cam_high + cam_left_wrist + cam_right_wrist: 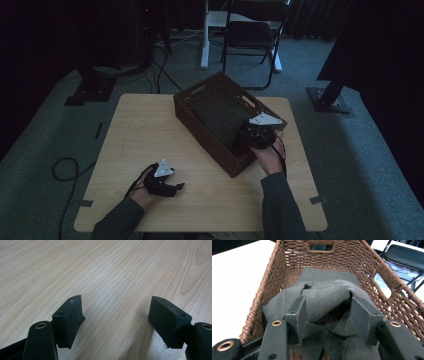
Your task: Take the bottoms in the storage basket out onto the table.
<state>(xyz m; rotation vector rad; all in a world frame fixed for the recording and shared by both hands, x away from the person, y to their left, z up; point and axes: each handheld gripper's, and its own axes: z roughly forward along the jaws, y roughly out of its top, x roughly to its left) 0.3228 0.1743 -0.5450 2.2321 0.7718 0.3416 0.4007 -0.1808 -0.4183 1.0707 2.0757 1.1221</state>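
A brown wicker basket (200,89) stands slantwise on the right half of the wooden table (145,130). A dark grey cloth (220,117) lies folded inside it. My right gripper (245,136) reaches into the basket's near end. In the right gripper view its jaws (327,302) are shut on a bunched fold of the cloth (324,288), with the woven walls (268,280) on both sides. My left gripper (179,188) rests low over the table near the front edge. It stands open (116,302) with bare wood between its pads.
A folding chair (252,32) and a white post stand on the carpet beyond the table. Dark stand bases (90,90) sit on the floor at left and right. A cable loops on the floor at the left. Bare table surface lies left of the basket.
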